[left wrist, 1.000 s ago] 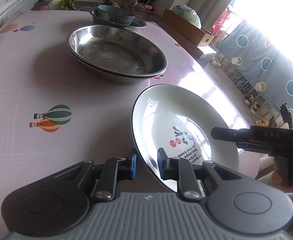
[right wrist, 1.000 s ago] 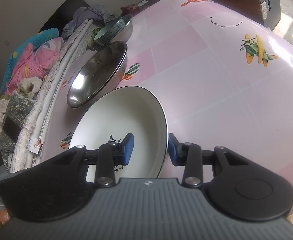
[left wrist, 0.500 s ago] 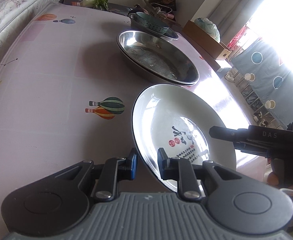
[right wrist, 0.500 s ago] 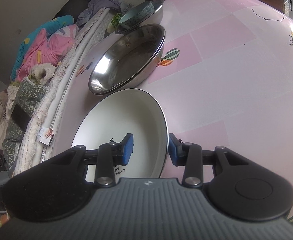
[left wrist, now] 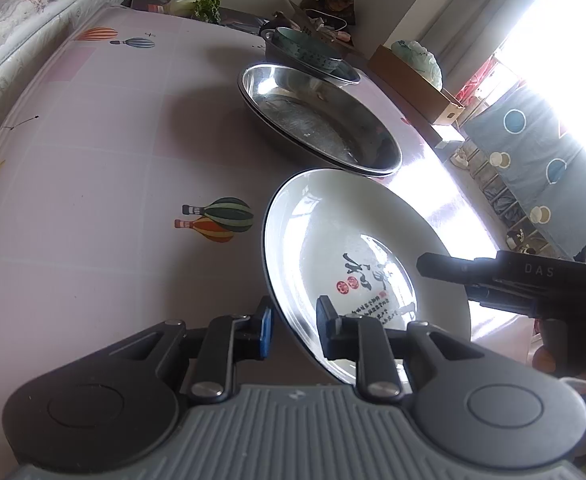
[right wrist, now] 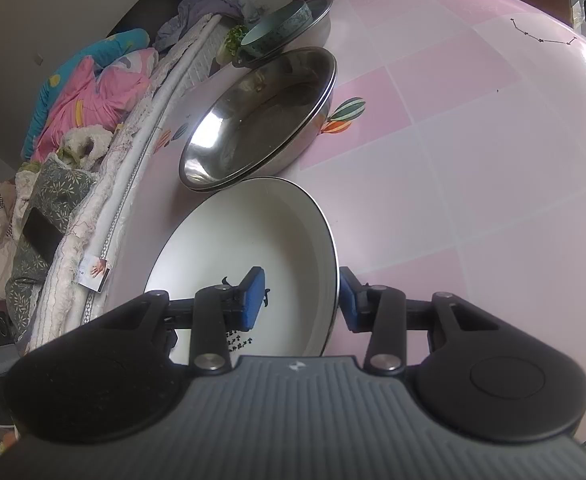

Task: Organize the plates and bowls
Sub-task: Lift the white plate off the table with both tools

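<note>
left wrist: close above table (left wrist: 93,152), looks along its fingers (left wrist: 265,332) and down, towards a bright window | right wrist: same closeness, faces bedding (right wrist: 89,92) by a wall | shared: white plate (left wrist: 333,240) (right wrist: 253,232), steel basins (left wrist: 321,120) (right wrist: 261,112), teal bowl (left wrist: 305,46) (right wrist: 277,24)

— What carries everything?
— A pink checked tablecloth-covered table (left wrist: 93,168) printed with balloons.
— What lies on it?
— Stacked shiny steel basins (left wrist: 317,120) mid-surface; a steel bowl holding a teal ceramic bowl (left wrist: 305,50) toward its far edge.
</note>
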`<state>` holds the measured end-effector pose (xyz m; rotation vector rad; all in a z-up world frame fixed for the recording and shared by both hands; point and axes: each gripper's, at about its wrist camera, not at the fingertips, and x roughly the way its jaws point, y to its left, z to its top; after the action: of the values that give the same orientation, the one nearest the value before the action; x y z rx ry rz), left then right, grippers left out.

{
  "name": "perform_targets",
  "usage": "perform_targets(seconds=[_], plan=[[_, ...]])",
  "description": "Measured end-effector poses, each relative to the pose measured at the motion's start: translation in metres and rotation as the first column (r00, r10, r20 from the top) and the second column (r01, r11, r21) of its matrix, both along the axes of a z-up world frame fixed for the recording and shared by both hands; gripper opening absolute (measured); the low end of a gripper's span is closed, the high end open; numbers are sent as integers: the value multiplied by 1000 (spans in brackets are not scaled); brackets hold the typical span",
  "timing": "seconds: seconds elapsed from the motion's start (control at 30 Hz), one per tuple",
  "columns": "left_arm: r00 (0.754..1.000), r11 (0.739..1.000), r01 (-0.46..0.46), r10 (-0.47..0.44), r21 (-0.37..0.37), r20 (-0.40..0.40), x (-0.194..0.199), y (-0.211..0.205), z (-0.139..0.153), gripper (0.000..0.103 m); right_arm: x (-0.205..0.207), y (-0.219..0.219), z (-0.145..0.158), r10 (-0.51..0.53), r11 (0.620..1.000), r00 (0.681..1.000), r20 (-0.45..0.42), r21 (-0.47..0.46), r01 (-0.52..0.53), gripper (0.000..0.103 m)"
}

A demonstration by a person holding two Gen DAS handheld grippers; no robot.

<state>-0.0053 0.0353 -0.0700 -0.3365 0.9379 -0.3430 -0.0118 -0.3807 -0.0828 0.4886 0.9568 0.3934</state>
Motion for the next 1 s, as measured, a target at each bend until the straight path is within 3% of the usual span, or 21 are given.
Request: perform_targets(seconds=[1.0], plan=[[1000, 1000, 4, -4, 5, 3, 0, -3, 1, 30, 0, -4, -2, -2, 1000, 1000, -1, 17, 2, 40]])
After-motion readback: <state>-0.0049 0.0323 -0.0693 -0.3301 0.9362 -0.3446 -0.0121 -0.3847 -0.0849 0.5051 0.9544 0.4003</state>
